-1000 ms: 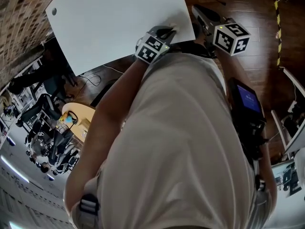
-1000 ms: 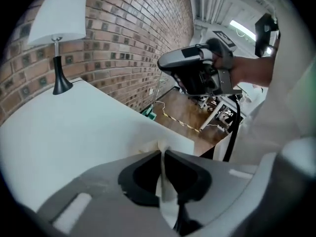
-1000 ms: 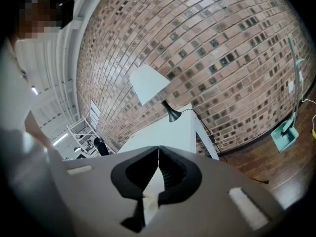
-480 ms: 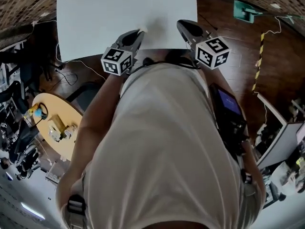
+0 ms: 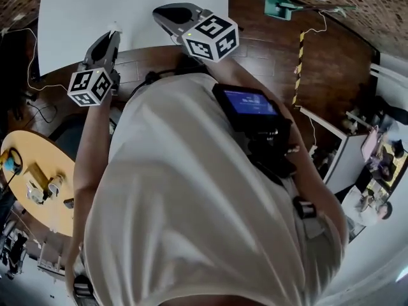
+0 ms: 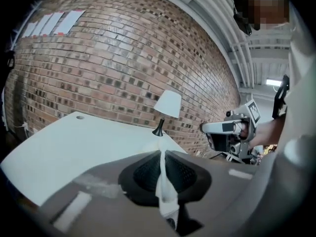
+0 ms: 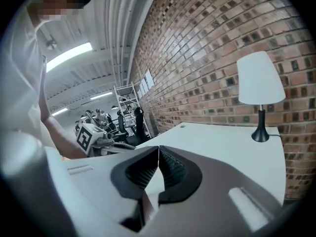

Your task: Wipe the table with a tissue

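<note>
Left gripper [image 6: 162,154]: jaws pinching a thin white paper tissue [image 6: 166,194], hovering at the near edge of the white rectangular table [image 6: 74,142]. Right gripper [image 7: 158,150]: jaws pressing together, gripping nothing.

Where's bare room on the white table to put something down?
Nearly the whole white table is bare: the wide stretch from its near edge to the brick wall, between the grommet hole and the lamp. Only the lamp's corner is taken. At the near edge hangs the left claw, shut on the tissue.
</note>
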